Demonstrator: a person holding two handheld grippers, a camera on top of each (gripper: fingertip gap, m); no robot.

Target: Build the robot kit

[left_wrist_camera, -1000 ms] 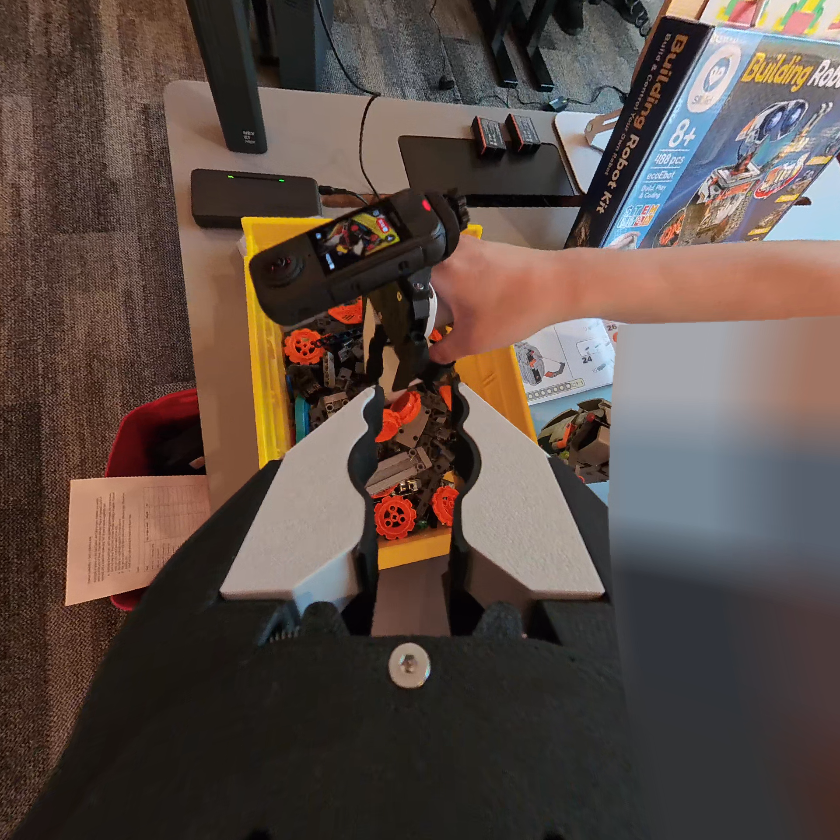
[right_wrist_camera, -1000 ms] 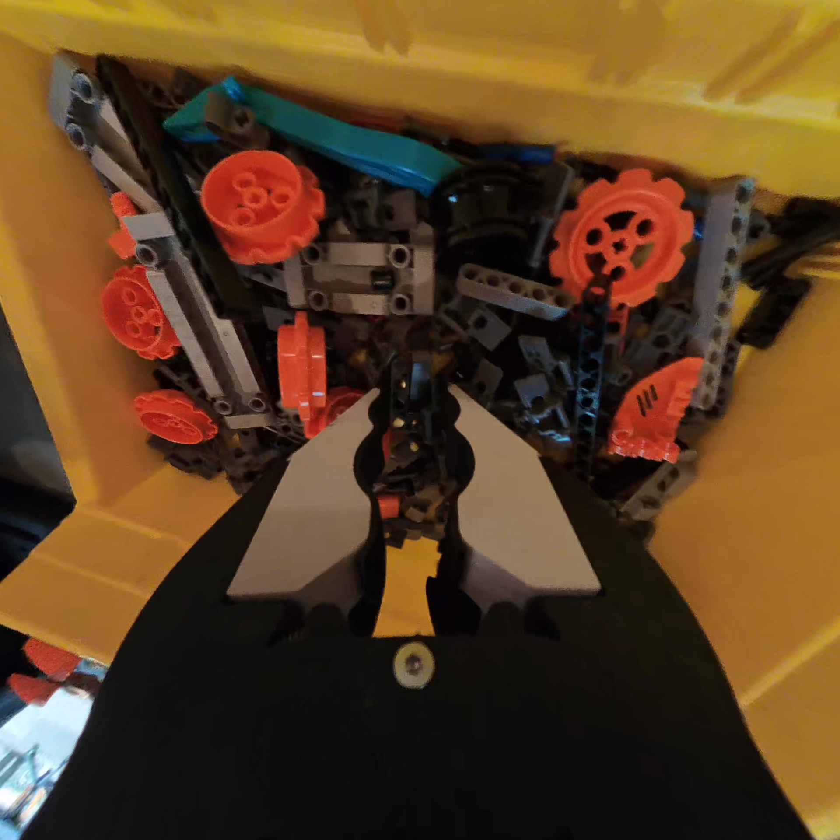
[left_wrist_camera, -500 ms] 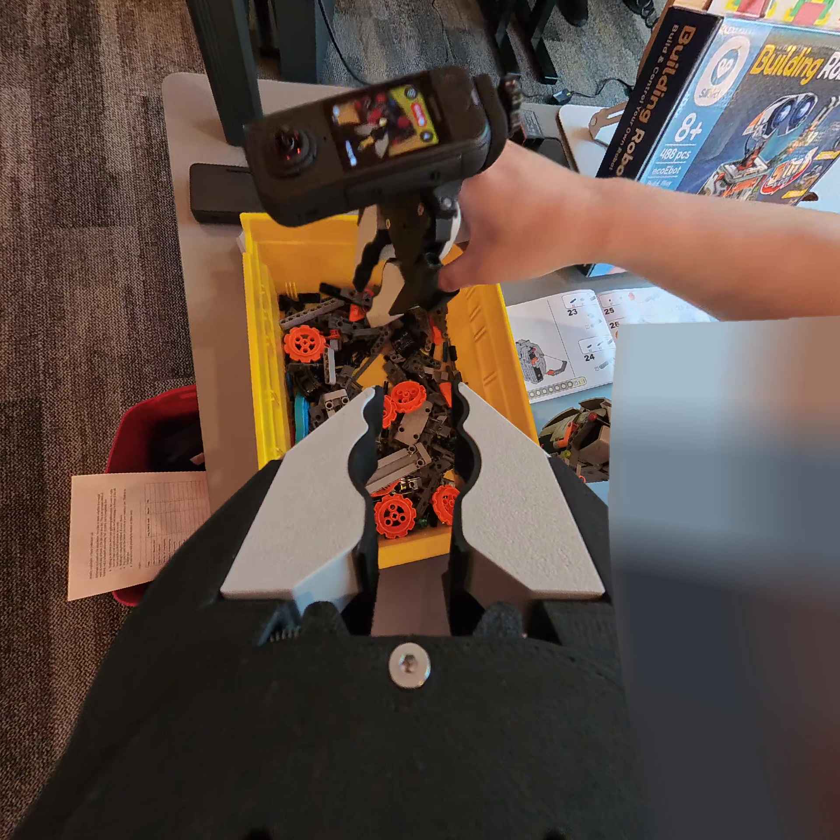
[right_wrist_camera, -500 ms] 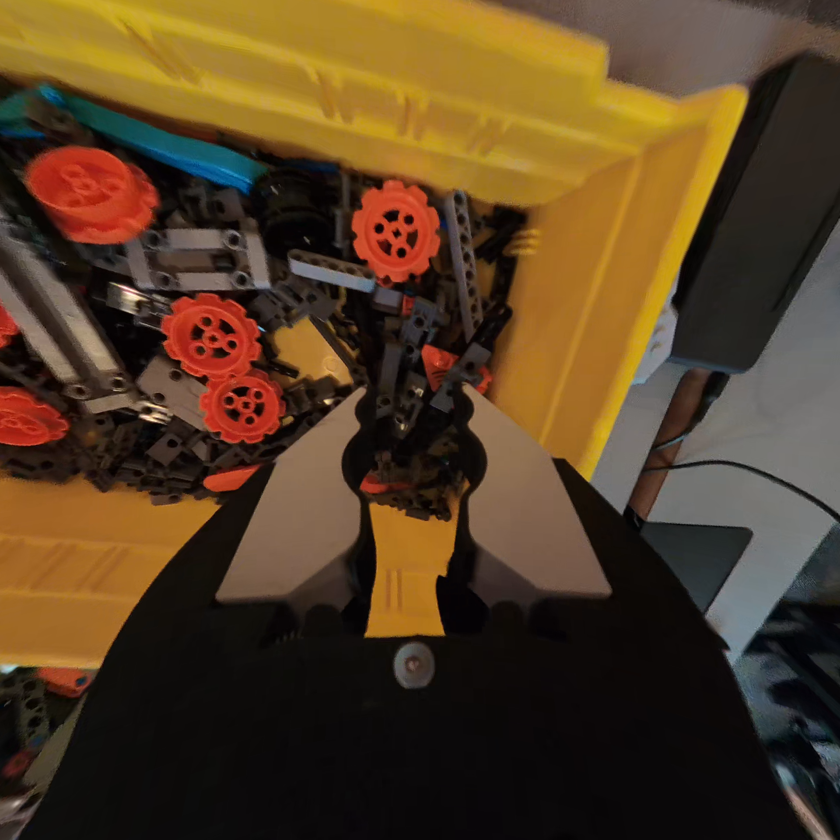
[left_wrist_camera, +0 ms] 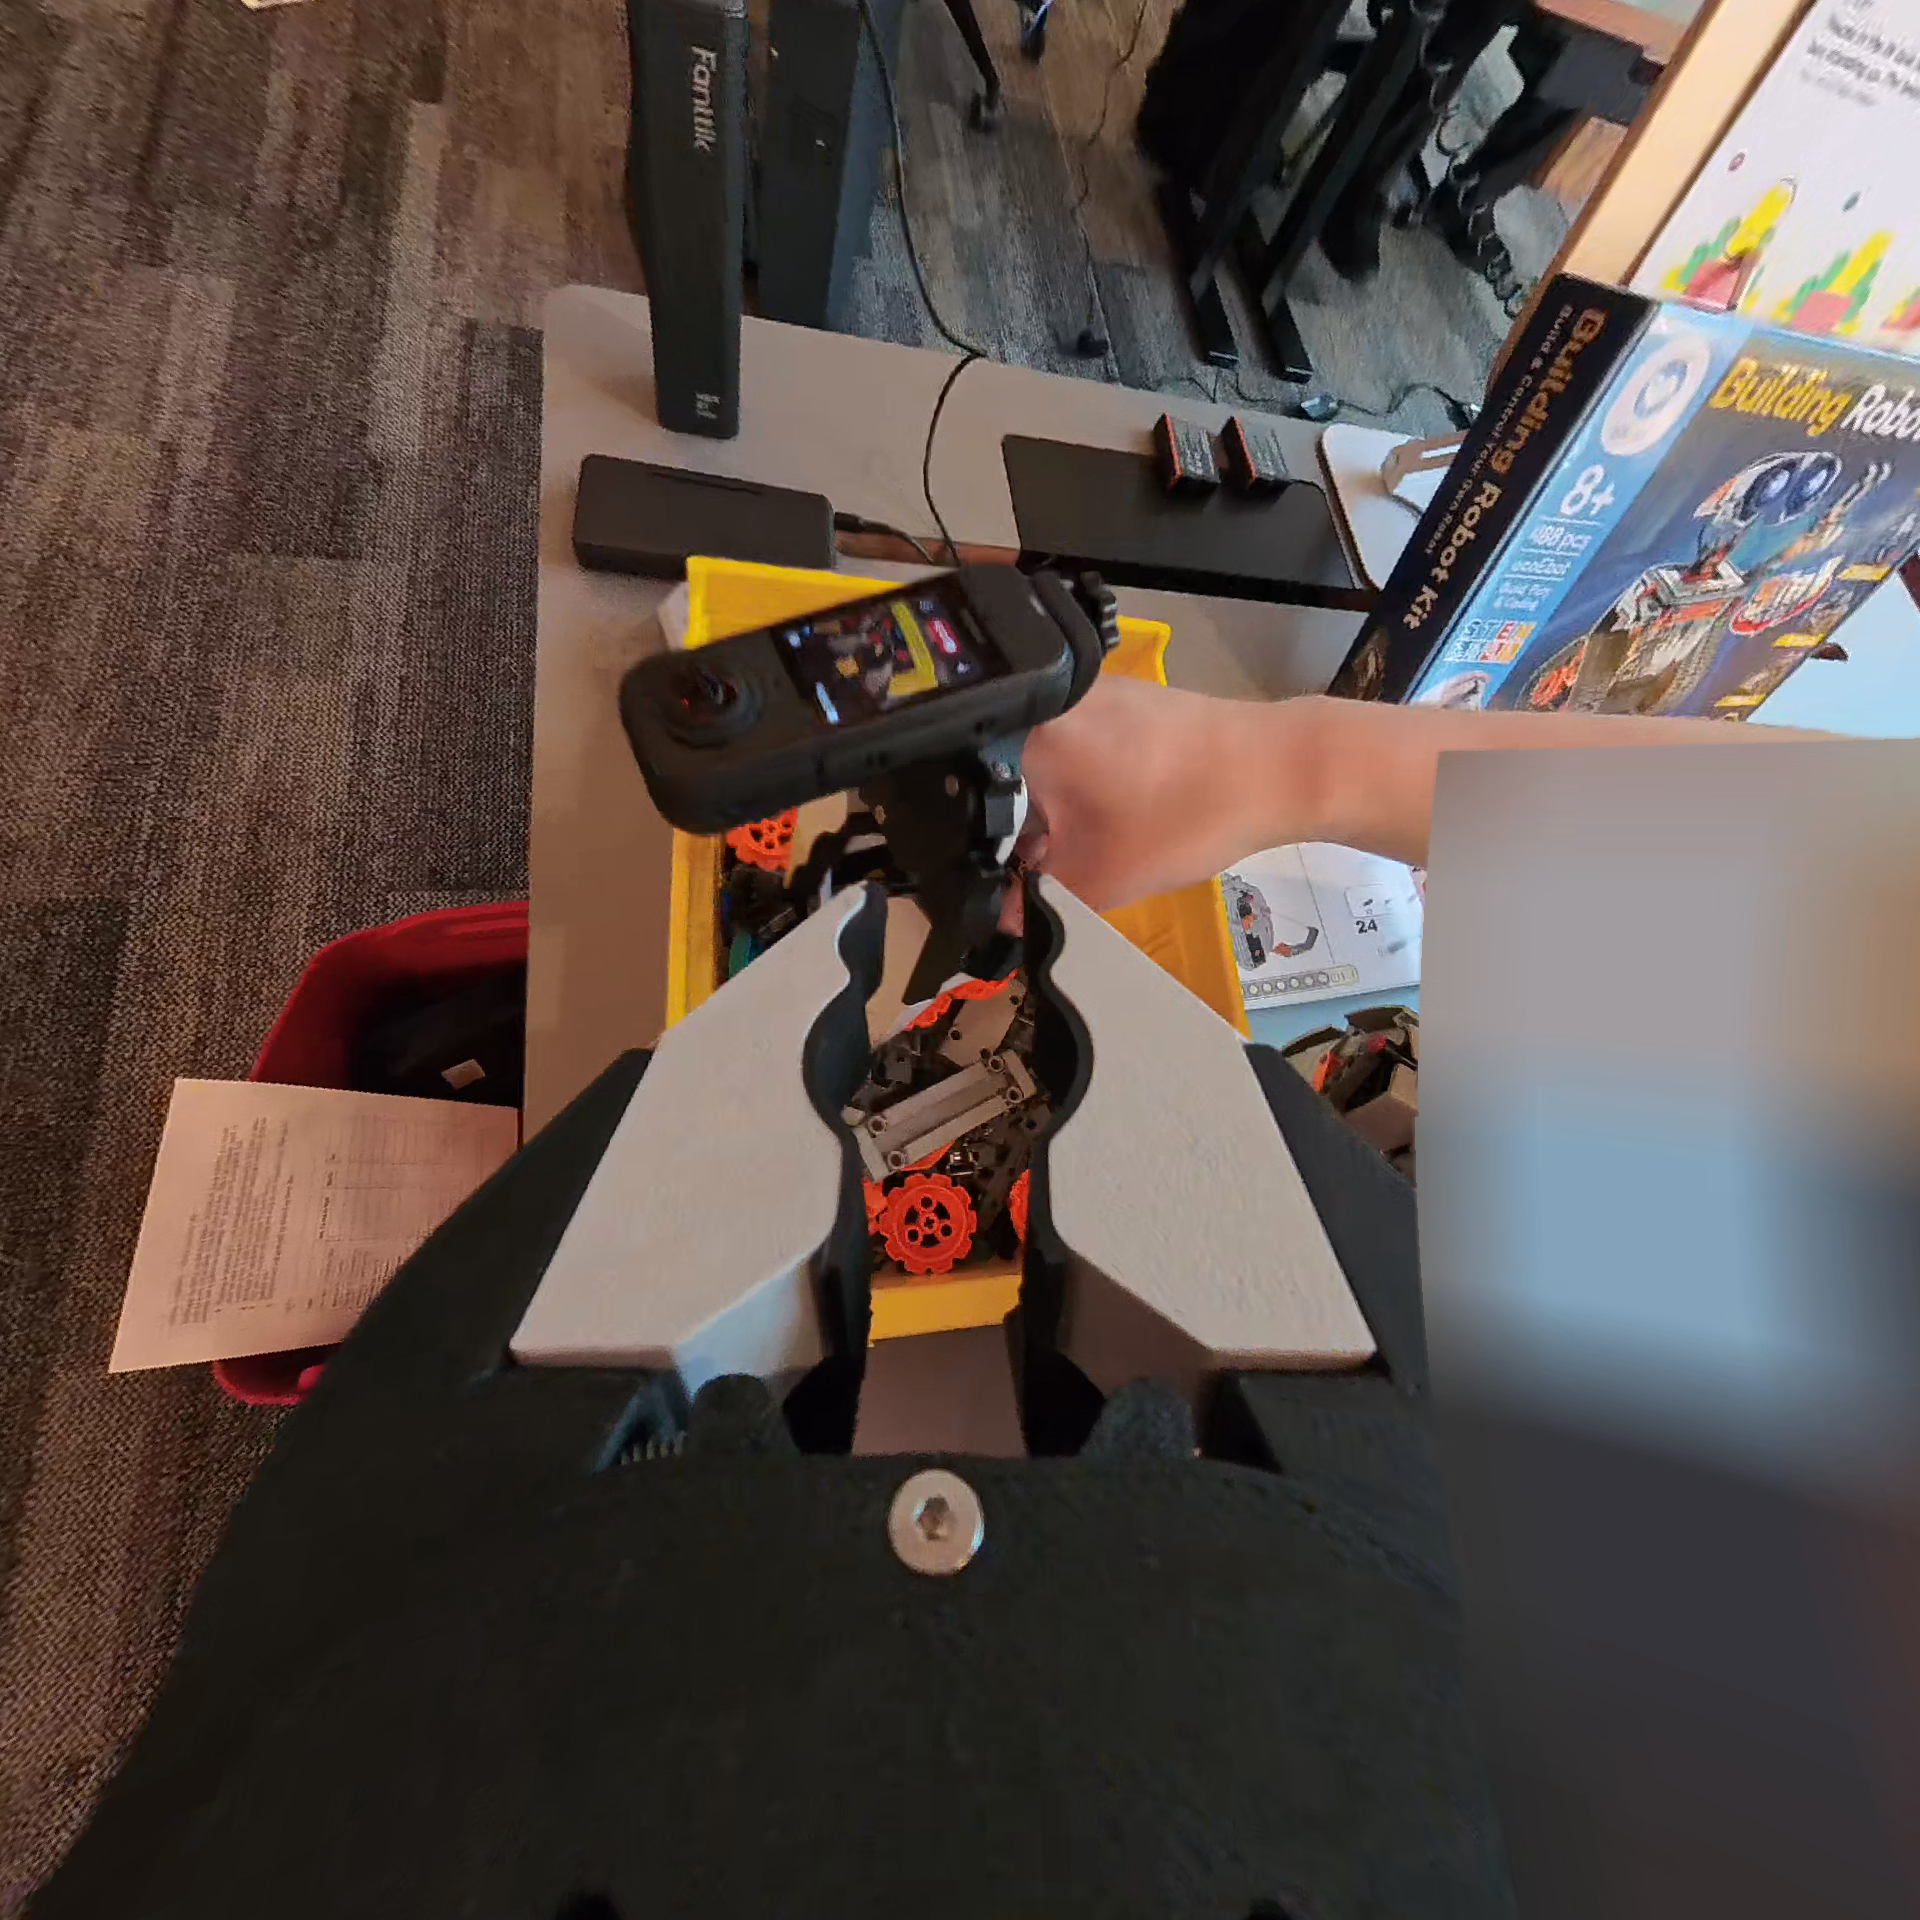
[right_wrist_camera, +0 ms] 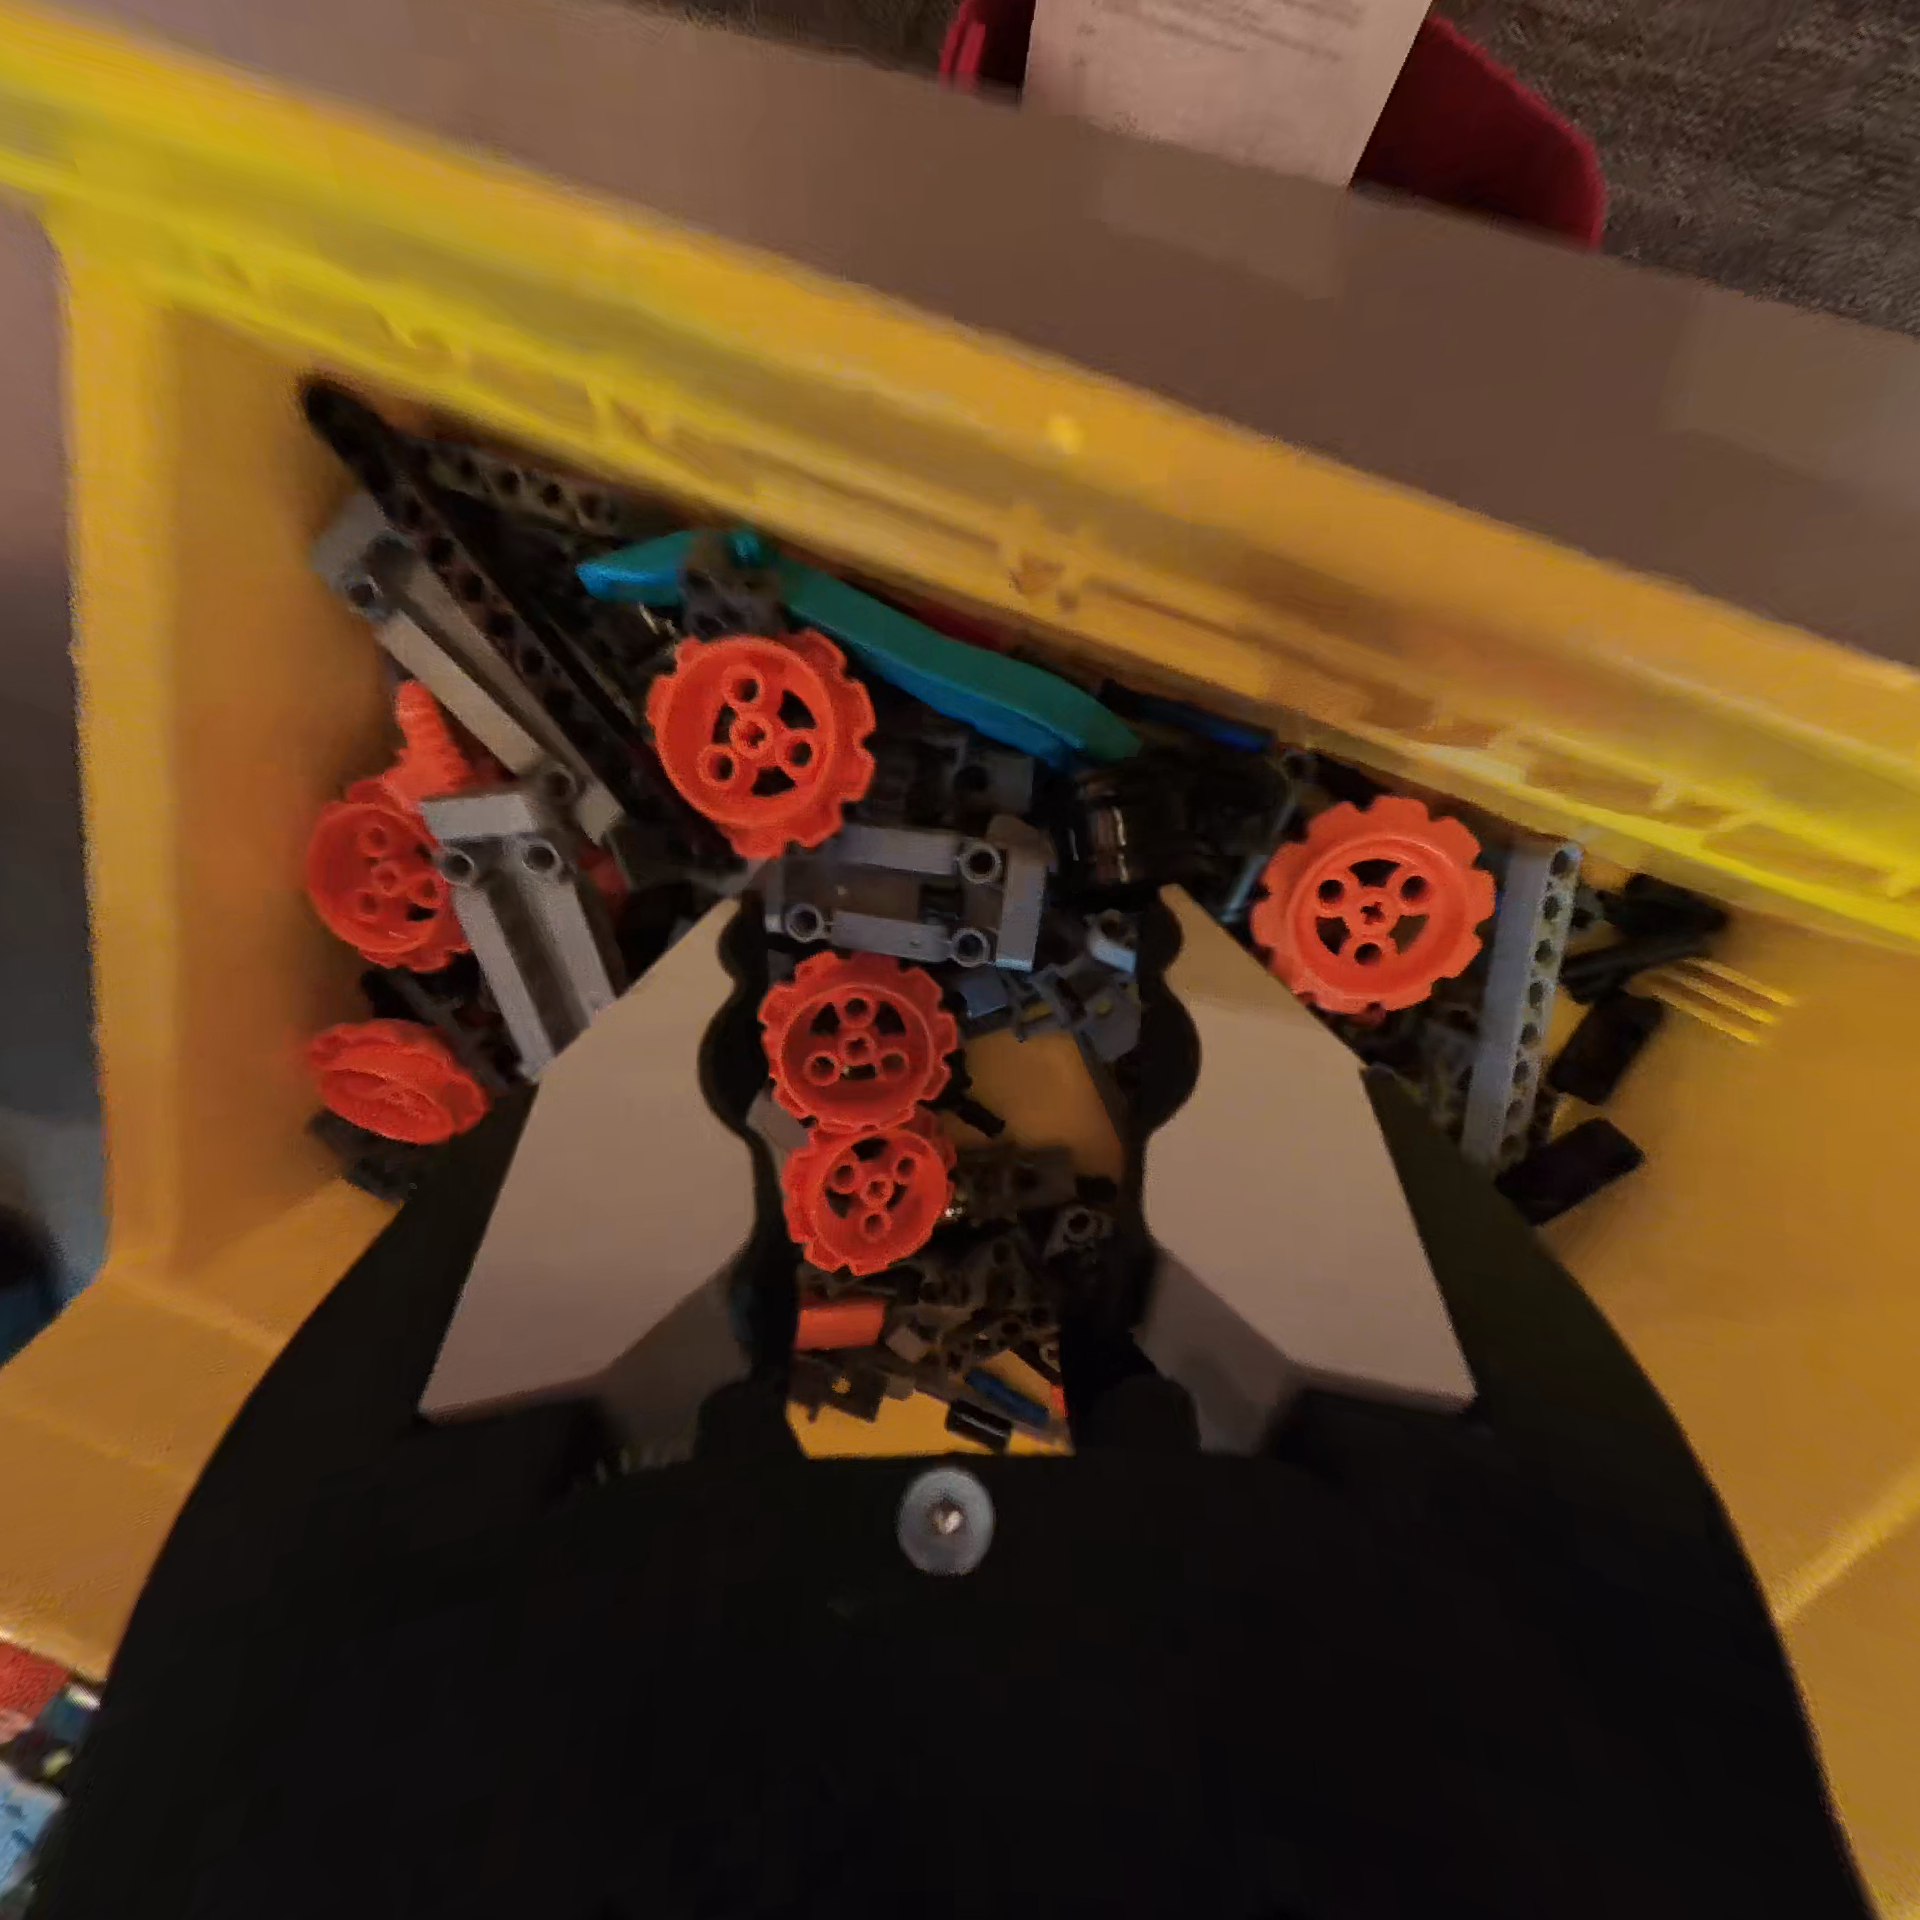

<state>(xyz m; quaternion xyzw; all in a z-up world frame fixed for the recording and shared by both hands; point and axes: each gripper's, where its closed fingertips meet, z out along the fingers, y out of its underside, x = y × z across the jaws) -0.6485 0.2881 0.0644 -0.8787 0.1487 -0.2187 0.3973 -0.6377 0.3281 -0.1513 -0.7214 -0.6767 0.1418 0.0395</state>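
A yellow bin (left_wrist_camera: 691, 935) on the grey table holds a heap of black and grey building pieces and orange gear wheels. My left gripper (left_wrist_camera: 951, 902) hovers above the bin's near end, jaws apart and empty. My right gripper (right_wrist_camera: 951, 909) is held by a hand (left_wrist_camera: 1143, 800) and points down into the bin (right_wrist_camera: 935, 468). It shows in the left wrist view under its black camera (left_wrist_camera: 852, 696). Its jaws are wide apart and empty. Between them lie two orange gear wheels (right_wrist_camera: 857, 1039) and a grey block (right_wrist_camera: 904, 894). A teal piece (right_wrist_camera: 935, 665) lies by the far wall.
A kit box (left_wrist_camera: 1662, 520) stands at the right, with an instruction booklet (left_wrist_camera: 1320, 925) and a part-built model (left_wrist_camera: 1361, 1081) before it. A black box (left_wrist_camera: 701, 514), a black tray (left_wrist_camera: 1174, 520) and an upright black device (left_wrist_camera: 691, 208) sit behind the bin. A red bin (left_wrist_camera: 384, 997) with a paper sheet (left_wrist_camera: 301, 1216) is on the floor at the left. The grippers' ends are close to 20 centimetres from one another.
The right gripper rose over the bin's far end with its jaws narrow, then came back down over the middle. Its jaws are now much wider apart. The left gripper has barely moved.
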